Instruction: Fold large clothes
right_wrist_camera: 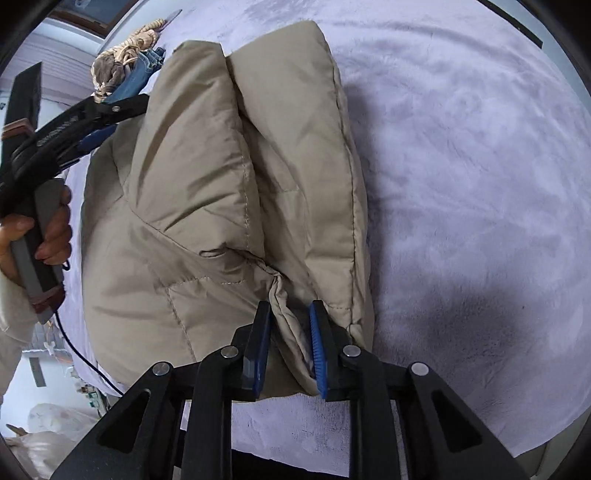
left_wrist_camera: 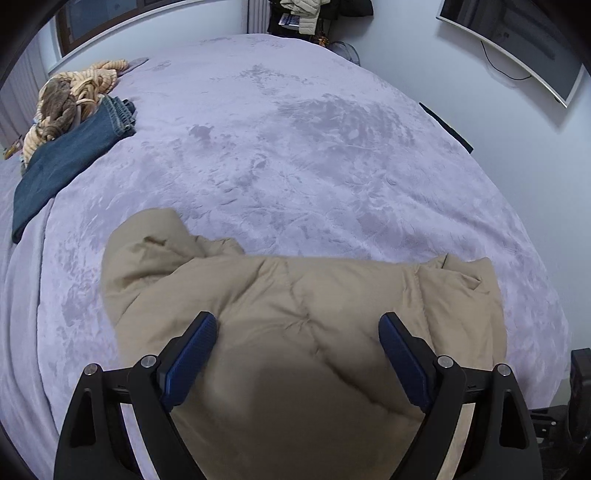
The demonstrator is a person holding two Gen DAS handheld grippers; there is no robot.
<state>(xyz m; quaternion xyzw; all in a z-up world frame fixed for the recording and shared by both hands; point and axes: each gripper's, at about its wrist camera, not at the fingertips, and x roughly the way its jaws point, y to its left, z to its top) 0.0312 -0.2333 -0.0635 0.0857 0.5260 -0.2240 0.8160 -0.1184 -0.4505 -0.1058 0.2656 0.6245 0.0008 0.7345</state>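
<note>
A puffy beige quilted jacket (left_wrist_camera: 295, 291) lies bunched and folded over on the lavender bed cover (left_wrist_camera: 295, 147). My left gripper (left_wrist_camera: 299, 321) hovers over the jacket's near part, wide open, with its blue pads (left_wrist_camera: 197, 343) clear of the fabric. In the right wrist view the jacket (right_wrist_camera: 207, 166) fills the middle, and my right gripper (right_wrist_camera: 290, 310) is shut on a fold at its near hem edge. The left gripper (right_wrist_camera: 110, 122) shows at the jacket's far left side, held by a person's hand (right_wrist_camera: 55, 229).
Folded blue jeans (left_wrist_camera: 70, 155) and a heap of tan knitwear (left_wrist_camera: 74, 92) lie at the bed's far left corner. A TV (left_wrist_camera: 517, 44) hangs on the right wall and clothes (left_wrist_camera: 303, 14) hang behind the bed. Bare bed cover (right_wrist_camera: 461, 184) stretches right of the jacket.
</note>
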